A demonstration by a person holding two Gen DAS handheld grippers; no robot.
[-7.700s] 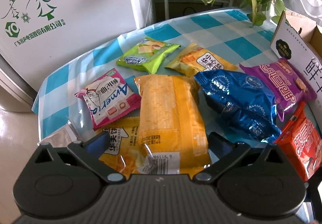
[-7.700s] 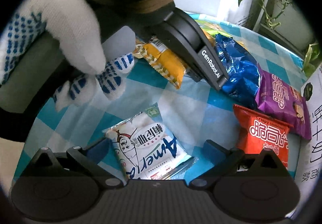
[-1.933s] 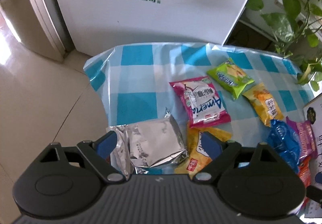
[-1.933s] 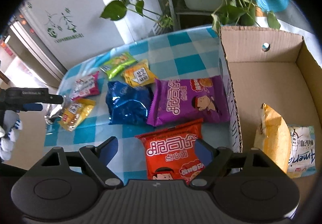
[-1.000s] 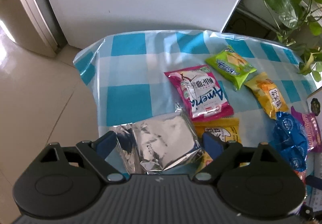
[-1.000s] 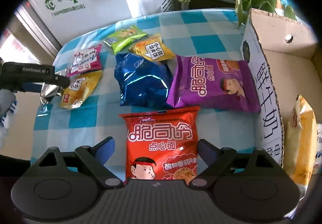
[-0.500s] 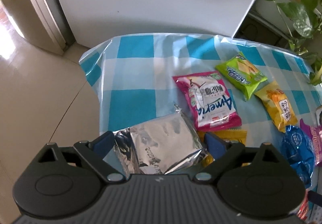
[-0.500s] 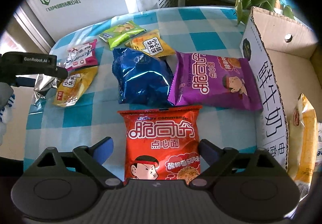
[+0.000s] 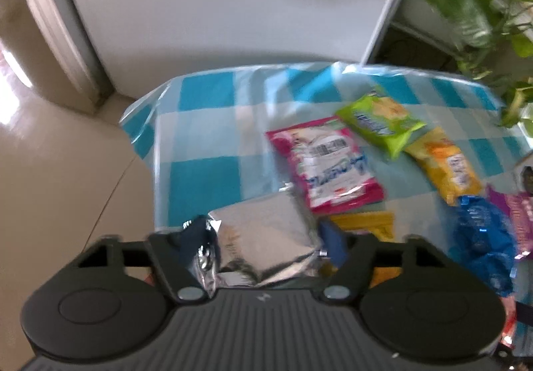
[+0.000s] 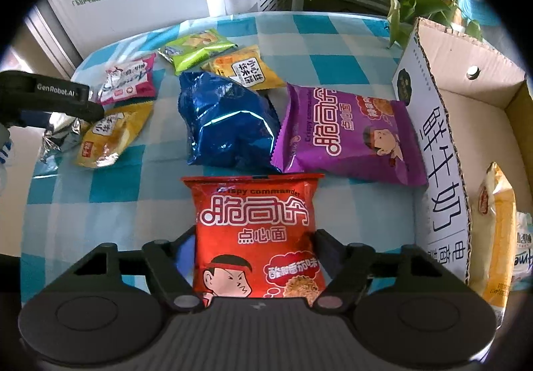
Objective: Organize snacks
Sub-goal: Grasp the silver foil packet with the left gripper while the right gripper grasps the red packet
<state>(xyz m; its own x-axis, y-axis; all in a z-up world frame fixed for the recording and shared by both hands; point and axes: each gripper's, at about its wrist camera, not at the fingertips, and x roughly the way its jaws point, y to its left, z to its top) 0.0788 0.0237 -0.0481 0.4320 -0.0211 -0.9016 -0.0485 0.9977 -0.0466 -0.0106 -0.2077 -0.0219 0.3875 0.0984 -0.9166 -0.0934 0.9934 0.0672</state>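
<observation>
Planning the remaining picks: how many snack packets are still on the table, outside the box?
8: silver, yellow wafer, pink, green, small yellow, blue, purple, red. Others may be hidden.

Both wrist views look steeply down; share tablecloth [image 9: 213, 151].

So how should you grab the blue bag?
From above, I'd say, pinching across the blue bag at its puffy middle. It lies flat but crumpled, with the purple bag touching its right edge, so a side approach looks cramped; its left side is freer.
</observation>
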